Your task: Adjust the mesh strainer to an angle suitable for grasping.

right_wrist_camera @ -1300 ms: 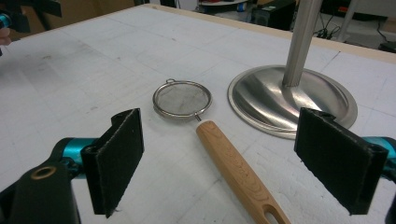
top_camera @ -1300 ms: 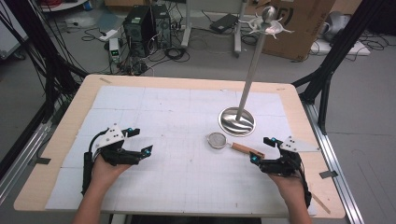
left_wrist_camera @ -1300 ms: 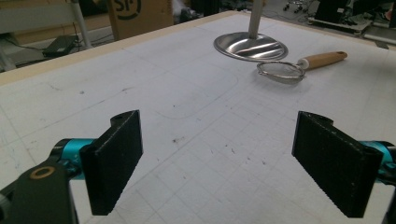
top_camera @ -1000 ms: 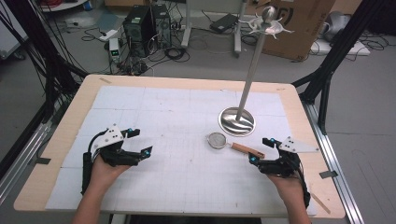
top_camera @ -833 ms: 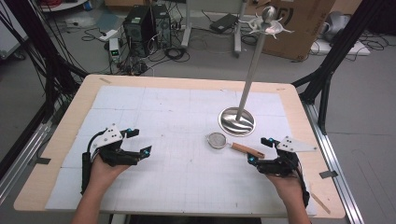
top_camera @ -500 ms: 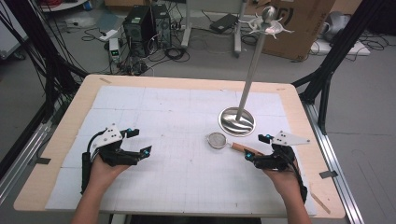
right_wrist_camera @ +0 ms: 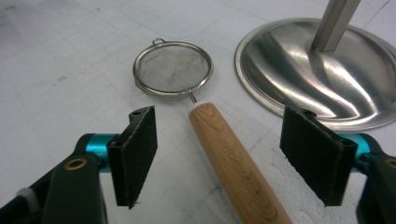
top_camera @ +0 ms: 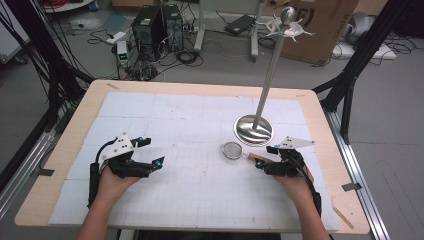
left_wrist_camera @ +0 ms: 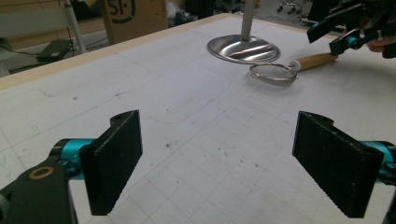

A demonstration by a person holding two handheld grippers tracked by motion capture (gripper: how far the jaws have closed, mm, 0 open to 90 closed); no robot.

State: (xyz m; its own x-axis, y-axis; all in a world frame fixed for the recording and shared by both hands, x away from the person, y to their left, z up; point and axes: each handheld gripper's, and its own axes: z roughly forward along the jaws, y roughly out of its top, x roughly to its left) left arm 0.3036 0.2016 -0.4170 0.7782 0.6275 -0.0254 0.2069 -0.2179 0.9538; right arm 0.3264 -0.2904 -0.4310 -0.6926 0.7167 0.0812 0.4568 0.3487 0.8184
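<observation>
While your left hand (top_camera: 112,180) rests low on the mat at the lower left of the high view, forearm coming straight up from the bottom edge, it holds the left gripper (top_camera: 150,152) level and aimed toward the middle of the table (top_camera: 65,145). Its jaws stand wide apart with nothing between them; in the left gripper view the two black pads (left_wrist_camera: 114,163) sit at the lower left and lower right corners with only bare gridded mat between.

That same view gives you a low, sideways look across the table: the strainer (left_wrist_camera: 273,73) lies in the upper right, its wooden handle (left_wrist_camera: 315,60) pointing toward your right gripper (left_wrist_camera: 336,35) at the top right corner, and the stand's round steel base (left_wrist_camera: 243,48) sits just behind the mesh bowl.

In the high view the strainer (top_camera: 231,149) lies right of centre, just below the base (top_camera: 254,130) of the tall metal stand (top_camera: 272,65), apart from it. Your right hand (top_camera: 295,177) comes in at the lower right, wrist angled inward, with the right gripper (top_camera: 264,157) straddling the end of the handle.

The right gripper view shows what the overhead cannot: the handle (right_wrist_camera: 233,163) runs up the middle between the jaws, printed lettering along it, with clear gaps to both pads (right_wrist_camera: 137,154). The jaws have just been closing, spread but not yet pinching the wood. The mesh bowl (right_wrist_camera: 173,67) lies at upper centre, the steel base (right_wrist_camera: 322,74) at upper right.
</observation>
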